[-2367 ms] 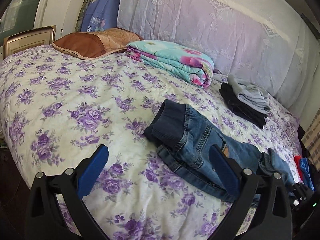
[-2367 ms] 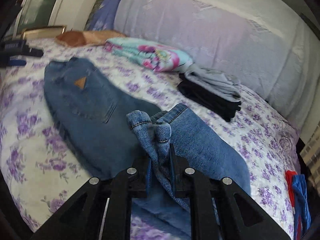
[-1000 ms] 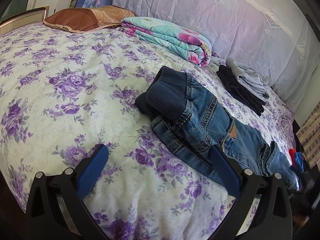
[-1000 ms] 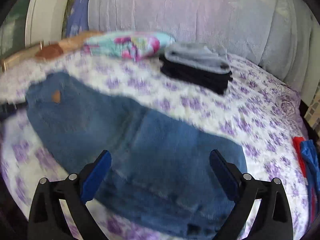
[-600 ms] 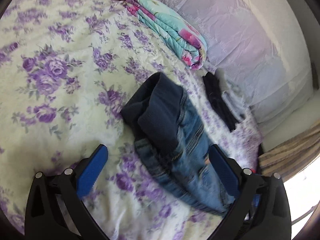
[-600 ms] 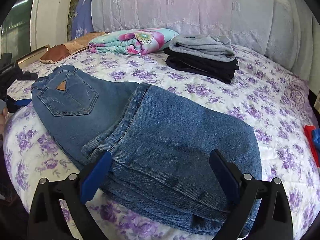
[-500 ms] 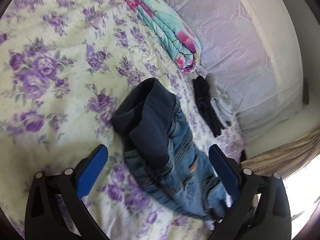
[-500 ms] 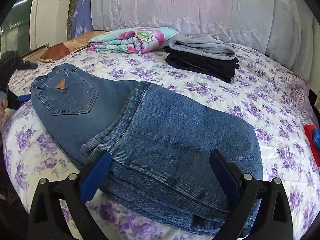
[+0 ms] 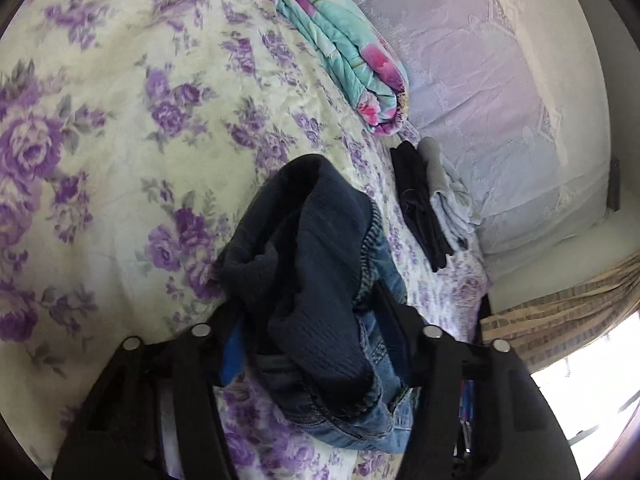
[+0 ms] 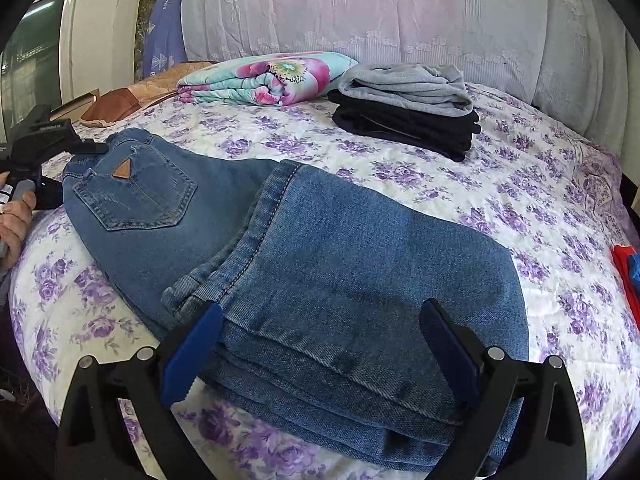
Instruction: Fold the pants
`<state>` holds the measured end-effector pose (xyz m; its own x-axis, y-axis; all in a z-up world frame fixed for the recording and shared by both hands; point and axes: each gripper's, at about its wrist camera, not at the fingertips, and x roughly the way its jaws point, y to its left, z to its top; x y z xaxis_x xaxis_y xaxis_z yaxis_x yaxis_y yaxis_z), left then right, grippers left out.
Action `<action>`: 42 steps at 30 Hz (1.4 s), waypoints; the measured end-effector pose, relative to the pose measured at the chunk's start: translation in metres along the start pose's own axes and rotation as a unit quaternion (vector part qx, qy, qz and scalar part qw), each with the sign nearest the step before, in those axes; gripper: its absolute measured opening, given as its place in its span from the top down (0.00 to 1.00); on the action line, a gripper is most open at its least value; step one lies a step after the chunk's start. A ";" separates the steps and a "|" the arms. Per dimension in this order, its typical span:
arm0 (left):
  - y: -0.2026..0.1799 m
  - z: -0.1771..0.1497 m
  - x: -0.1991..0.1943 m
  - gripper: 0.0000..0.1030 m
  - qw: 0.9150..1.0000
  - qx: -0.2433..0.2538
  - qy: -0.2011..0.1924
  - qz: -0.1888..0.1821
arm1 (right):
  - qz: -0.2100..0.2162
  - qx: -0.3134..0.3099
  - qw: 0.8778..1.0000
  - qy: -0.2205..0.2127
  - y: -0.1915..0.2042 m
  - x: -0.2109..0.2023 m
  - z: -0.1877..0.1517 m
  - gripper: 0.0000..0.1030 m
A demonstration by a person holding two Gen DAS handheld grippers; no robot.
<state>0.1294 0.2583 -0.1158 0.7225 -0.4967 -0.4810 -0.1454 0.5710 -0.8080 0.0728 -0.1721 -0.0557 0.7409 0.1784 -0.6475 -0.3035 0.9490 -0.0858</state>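
Observation:
Blue jeans (image 10: pixel 320 248) lie on the flowered bedspread (image 10: pixel 500 184), legs folded back over the seat, back pocket with a tan patch (image 10: pixel 122 170) facing up. In the left wrist view their dark ribbed waistband (image 9: pixel 316 248) is bunched up between the fingers of my left gripper (image 9: pixel 304 300). Its jaws are closing, and both pads press on the cloth. My right gripper (image 10: pixel 320 312) stands open just over the folded leg end, its blue pads (image 10: pixel 188 360) wide apart and holding nothing.
A folded floral blanket (image 10: pixel 272 76) and a stack of folded grey and dark clothes (image 10: pixel 408 108) lie near the draped headboard (image 10: pixel 400 12). A brown pillow (image 10: pixel 120 104) is at the back left. A person's hand (image 10: pixel 16 216) shows at the left edge. Red and blue items (image 10: pixel 628 272) are at the right edge.
My left gripper rolled, moved in on the waistband and closed from wide open onto it, bunching the cloth. My right gripper let go of the leg cuffs earlier and now stays open and almost still.

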 end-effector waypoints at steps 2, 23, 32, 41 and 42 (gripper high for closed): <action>-0.002 -0.002 -0.003 0.56 1.000 0.013 -0.007 -0.001 | 0.001 0.001 1.000 -0.002 0.000 -0.001 0.000 0.03; -0.146 -0.055 -0.058 0.76 0.968 0.224 -0.111 0.016 | -0.060 0.035 0.998 -0.007 -0.027 0.004 0.003 0.04; -0.267 -0.142 -0.033 0.77 0.911 0.400 -0.100 -0.006 | -0.099 0.148 0.981 -0.071 -0.100 -0.044 -0.022 0.04; -0.330 -0.282 0.091 0.77 0.832 0.555 0.003 0.005 | -0.106 0.298 0.945 -0.080 -0.180 -0.065 -0.079 0.04; -0.327 -0.294 0.103 0.77 0.827 0.563 0.019 0.007 | -0.103 0.309 0.942 -0.076 -0.186 -0.064 -0.085 0.04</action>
<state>0.0525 -0.1718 -0.0018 0.7016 -0.4921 -0.5154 0.5819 0.8131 0.0158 0.0311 -0.3818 -0.0629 0.8372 -0.0363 -0.5457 0.2294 0.9291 0.2901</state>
